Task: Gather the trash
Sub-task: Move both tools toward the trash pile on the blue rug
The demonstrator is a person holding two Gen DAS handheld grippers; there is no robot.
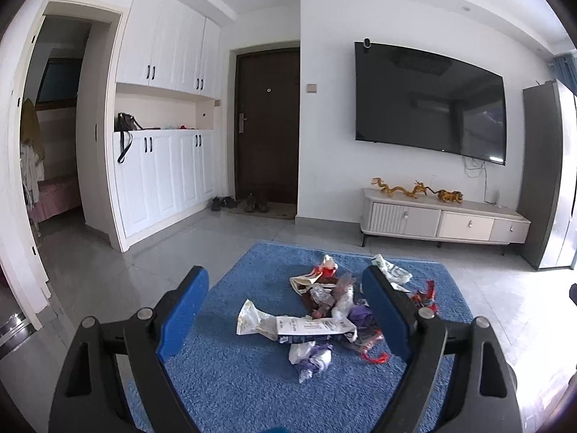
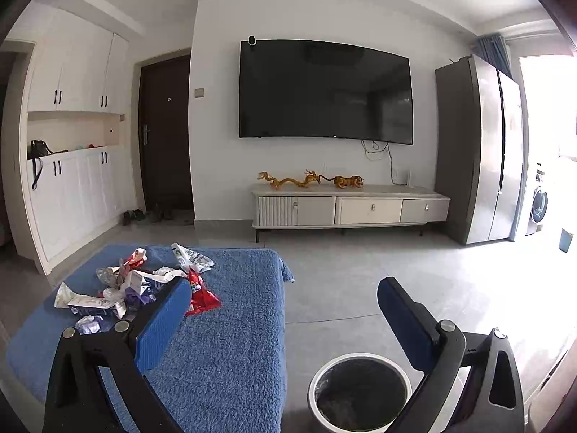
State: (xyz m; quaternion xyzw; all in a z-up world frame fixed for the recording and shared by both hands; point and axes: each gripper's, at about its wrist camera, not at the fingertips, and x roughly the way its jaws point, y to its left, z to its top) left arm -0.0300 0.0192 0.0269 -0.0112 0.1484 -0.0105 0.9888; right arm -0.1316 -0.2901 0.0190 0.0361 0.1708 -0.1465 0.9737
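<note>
Left wrist view: the left gripper (image 1: 285, 306) hangs with its jaws spread wide and nothing between the blue pads (image 1: 184, 315). Left of the left finger the blue cover (image 1: 223, 371) runs out to its edge, with bare grey floor (image 1: 151, 263) beyond, open as far as the white cabinets (image 1: 162, 176). Between and just ahead of the fingers lies the trash (image 1: 324, 310): a white printed wrapper (image 1: 288, 324) nearest the left pad, crumpled clear and purple scraps in the middle, red bits by the right finger. A white-green bag (image 1: 391, 270) shows past the right fingertip, near the cover's far edge. Ahead of the pile the floor is open up to the TV stand (image 1: 443, 220).

Right wrist view: the right gripper (image 2: 285, 294) is likewise wide open and holds nothing. The trash (image 2: 137, 285) sits ahead and left of its left finger, which hides part of the pile; a red packet (image 2: 200, 297) lies just right of that fingertip. The cover's right edge (image 2: 283, 306) drops off midway between the fingers; right of it is clear floor (image 2: 360, 270). Below, close inside the right finger, stands a white bin (image 2: 313, 382) with a dark liner, its mouth open and its right rim hidden behind that finger. Further right the floor runs open toward the fridge (image 2: 483, 151).
</note>
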